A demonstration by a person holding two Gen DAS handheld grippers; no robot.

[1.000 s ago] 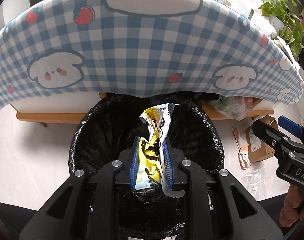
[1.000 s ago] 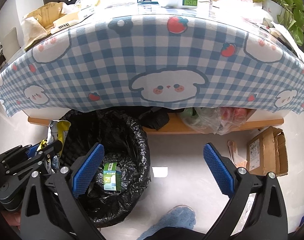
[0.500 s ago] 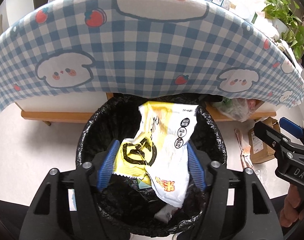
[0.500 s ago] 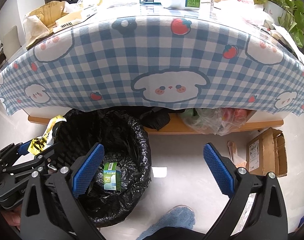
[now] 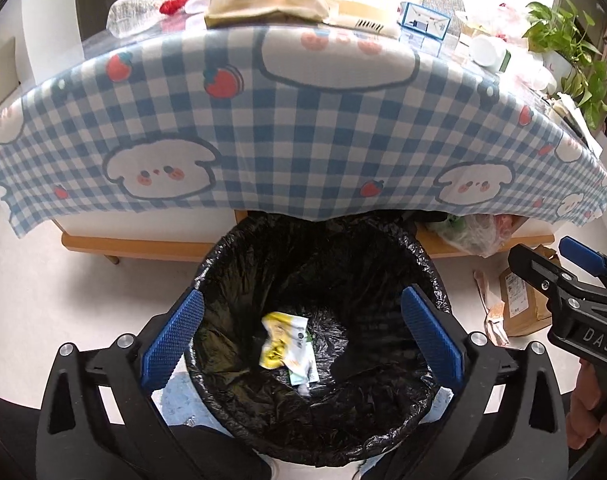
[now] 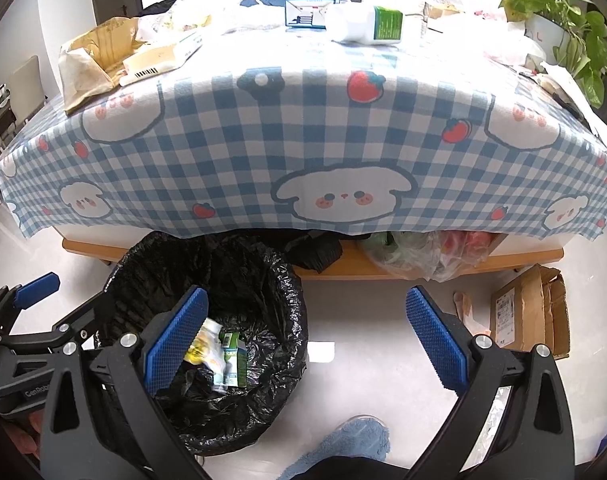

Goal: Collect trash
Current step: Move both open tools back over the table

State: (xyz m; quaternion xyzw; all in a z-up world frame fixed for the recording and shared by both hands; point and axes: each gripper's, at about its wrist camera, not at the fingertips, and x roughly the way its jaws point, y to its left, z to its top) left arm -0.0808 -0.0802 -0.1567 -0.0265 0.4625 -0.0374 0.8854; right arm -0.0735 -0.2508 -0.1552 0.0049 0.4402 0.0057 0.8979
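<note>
The left gripper (image 5: 301, 338) hangs over the bin (image 5: 423, 264), its jaws opening and spread to their widest with nothing gripped between the blue pads (image 5: 171, 338). The right gripper (image 6: 307, 340) stands beside it over bare floor, jaws wide and empty. Behind both, a table under a blue checked cloth (image 6: 303, 128) carries a paper bag (image 6: 91, 56), a white bottle (image 6: 367, 26) and a small box (image 6: 305, 12). A cardboard box (image 6: 527, 312) lies on the floor to the right. The black-lined bin sits at the table's edge; the yellow and white wrapper (image 5: 285, 342) lies at its bottom, next to a green carton (image 6: 235, 356).
</note>
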